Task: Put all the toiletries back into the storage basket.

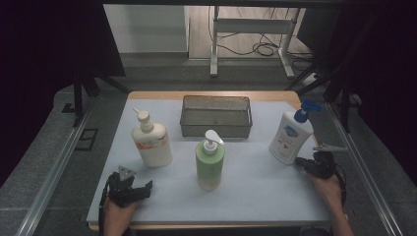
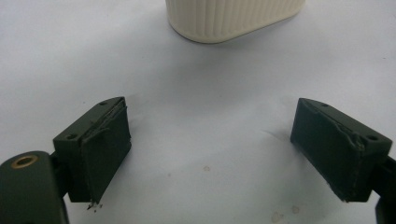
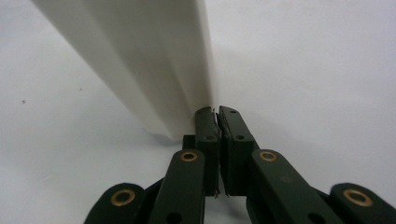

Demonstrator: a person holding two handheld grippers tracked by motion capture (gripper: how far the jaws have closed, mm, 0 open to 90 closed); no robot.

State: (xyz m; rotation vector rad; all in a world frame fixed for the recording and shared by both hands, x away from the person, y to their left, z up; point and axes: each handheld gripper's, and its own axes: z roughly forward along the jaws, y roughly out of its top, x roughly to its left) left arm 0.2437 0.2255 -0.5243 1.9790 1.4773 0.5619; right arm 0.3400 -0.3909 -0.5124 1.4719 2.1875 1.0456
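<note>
Three pump bottles stand on a pale blue mat [image 1: 255, 191]. A cream bottle [image 1: 152, 145] is at the left, a green one [image 1: 210, 164] in the middle, and a white bottle with a blue pump [image 1: 287, 140] at the right. My left gripper [image 1: 144, 189] rests near the front left edge, open and holding nothing. In the left gripper view its jaws [image 2: 210, 144] stand wide apart, and the cream bottle's base [image 2: 233, 18] is well ahead. My right gripper [image 1: 301, 164] is shut and holds nothing. Its tips [image 3: 217, 114] sit right at the lower edge of the white bottle [image 3: 149, 60].
A dark wire mesh basket [image 1: 216, 129] stands at the back middle of the mat, behind the green bottle. Metal rails run along both sides of the table. Bare mat lies between the bottles and along the front edge.
</note>
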